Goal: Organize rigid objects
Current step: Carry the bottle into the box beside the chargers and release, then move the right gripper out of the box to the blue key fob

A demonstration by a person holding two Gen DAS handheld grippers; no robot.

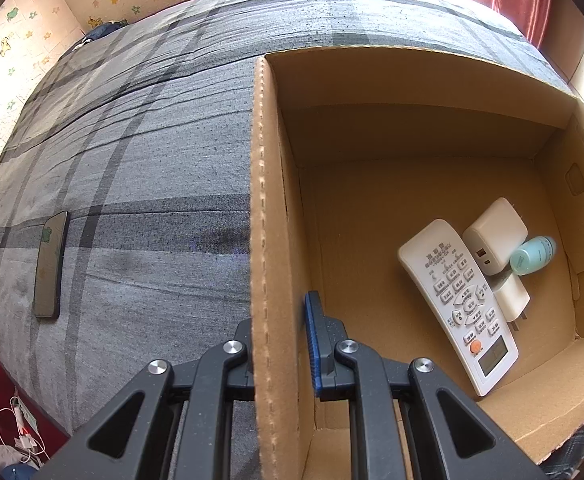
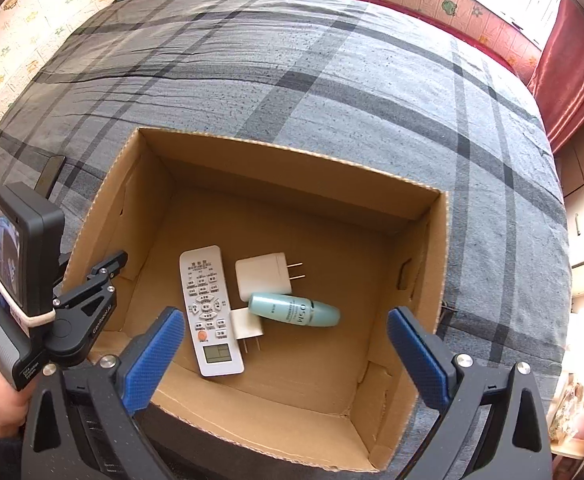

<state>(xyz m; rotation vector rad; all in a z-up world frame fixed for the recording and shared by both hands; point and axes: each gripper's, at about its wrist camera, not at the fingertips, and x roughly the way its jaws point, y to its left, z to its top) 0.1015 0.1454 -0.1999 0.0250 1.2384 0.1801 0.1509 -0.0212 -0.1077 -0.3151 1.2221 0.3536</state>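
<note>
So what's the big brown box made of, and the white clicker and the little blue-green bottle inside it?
The box looks like plain matte cardboard: its cut rim shows a wavy, corrugated edge. The white remote seems to be hard, smooth plastic, probably with rubbery buttons. The teal bottle has a soft sheen, so likely plastic, though frosted glass can't be ruled out.

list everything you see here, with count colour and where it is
box: 1, brown cardboard, open, on the bed
remote: 1, white, face up on the box floor
chargers: 2, white, in the box beside the remote
bottle: 1, teal, lying across the chargers
phone: 1, dark, on the bed left of the box
bed: 1, grey plaid cover
left gripper: black, blue pads, straddling the box's left wall
right gripper: black, blue pads, open above the box
</note>
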